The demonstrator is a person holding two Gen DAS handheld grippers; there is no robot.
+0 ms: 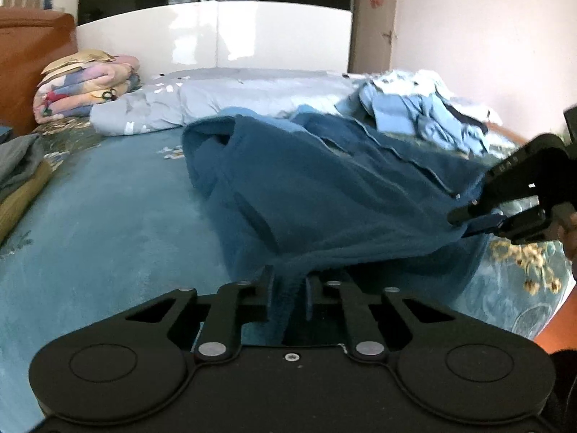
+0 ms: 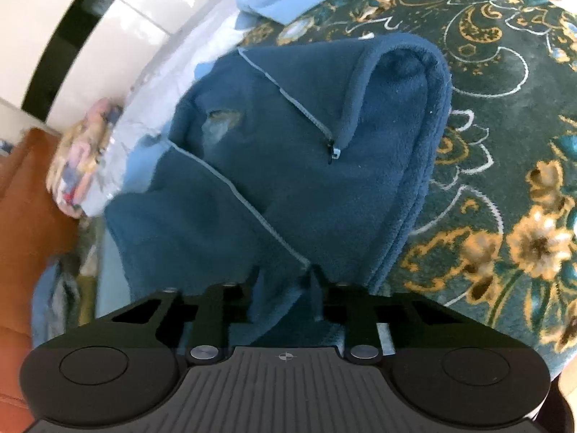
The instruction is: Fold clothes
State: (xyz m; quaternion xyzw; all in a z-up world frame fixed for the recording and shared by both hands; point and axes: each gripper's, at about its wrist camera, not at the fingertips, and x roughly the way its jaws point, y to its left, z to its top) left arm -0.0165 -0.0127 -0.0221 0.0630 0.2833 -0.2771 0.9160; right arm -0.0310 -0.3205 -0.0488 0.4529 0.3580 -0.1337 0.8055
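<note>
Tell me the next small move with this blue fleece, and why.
Probably lift both grippers together and draw the blue fleece jacket taut. The left gripper and right gripper each pinch an edge, but the fabric between them sags in loose folds over the bedspread.

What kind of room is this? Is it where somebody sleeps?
Most likely a bedroom. A bed with a teal flowered bedspread fills the view, a stack of folded quilts sits by the wooden headboard, and a big glossy wardrobe stands behind it.
</note>
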